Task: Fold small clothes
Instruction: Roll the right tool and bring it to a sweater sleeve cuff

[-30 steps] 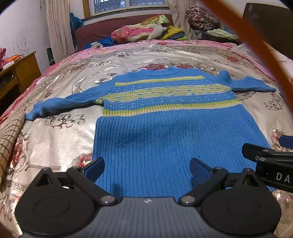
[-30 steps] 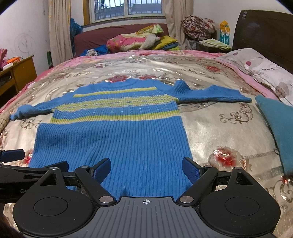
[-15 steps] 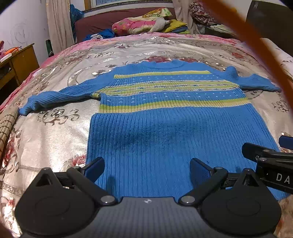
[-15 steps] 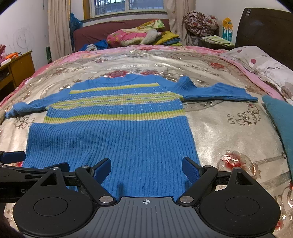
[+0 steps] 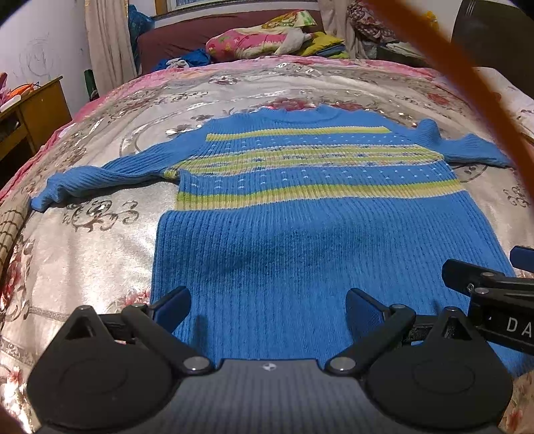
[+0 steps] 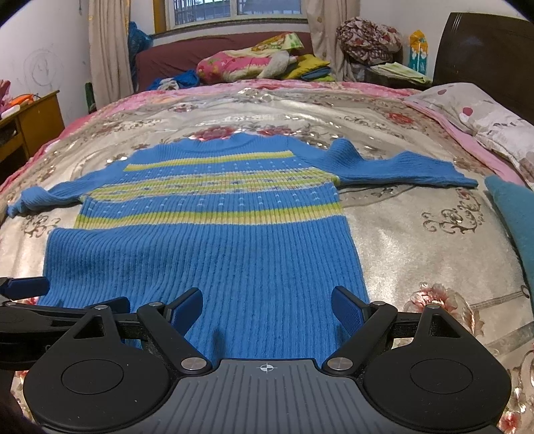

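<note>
Left wrist view: our left gripper (image 5: 267,305) has fingers spread, empty, over the hem of the sweater (image 5: 300,233), which lies flat mid-frame on the bed (image 5: 100,240). Risk, we judge: a shallow pinch takes one knit layer only, or snags the slick quilt. An orange cable (image 5: 467,83) crosses upper right.

Right wrist view: right gripper (image 6: 267,308) likewise spread, empty, at the hem's right half. Uneven lifts would skew the fold. Pillow (image 6: 484,113) upper right, window (image 6: 233,10) at top.
</note>
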`<state>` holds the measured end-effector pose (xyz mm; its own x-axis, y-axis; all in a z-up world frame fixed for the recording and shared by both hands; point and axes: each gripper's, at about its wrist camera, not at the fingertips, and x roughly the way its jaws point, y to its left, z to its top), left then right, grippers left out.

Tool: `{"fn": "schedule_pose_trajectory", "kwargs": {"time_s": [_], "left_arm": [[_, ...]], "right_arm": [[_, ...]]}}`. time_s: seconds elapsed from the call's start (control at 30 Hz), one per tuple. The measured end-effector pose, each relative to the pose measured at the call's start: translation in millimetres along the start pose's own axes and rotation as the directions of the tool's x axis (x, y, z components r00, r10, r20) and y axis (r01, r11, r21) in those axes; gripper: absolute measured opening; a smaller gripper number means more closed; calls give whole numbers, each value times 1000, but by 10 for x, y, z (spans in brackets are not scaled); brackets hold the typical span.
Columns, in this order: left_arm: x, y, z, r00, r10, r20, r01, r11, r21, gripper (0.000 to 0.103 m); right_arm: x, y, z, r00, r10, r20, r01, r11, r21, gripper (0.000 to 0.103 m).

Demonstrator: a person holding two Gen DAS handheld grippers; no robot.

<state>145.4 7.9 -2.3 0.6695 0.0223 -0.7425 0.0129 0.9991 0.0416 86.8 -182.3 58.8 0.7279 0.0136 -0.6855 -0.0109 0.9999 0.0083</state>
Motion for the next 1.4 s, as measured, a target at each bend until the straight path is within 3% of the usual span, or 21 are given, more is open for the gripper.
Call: {"fn": "schedule_pose_trajectory", "kwargs": {"time_s": [1.4], "left_arm": [[440,-669,551,1000,9,12,-11,994,111,103]], "right_arm": [[408,-604,356,999,-44,27,43,999,19,86]]}}
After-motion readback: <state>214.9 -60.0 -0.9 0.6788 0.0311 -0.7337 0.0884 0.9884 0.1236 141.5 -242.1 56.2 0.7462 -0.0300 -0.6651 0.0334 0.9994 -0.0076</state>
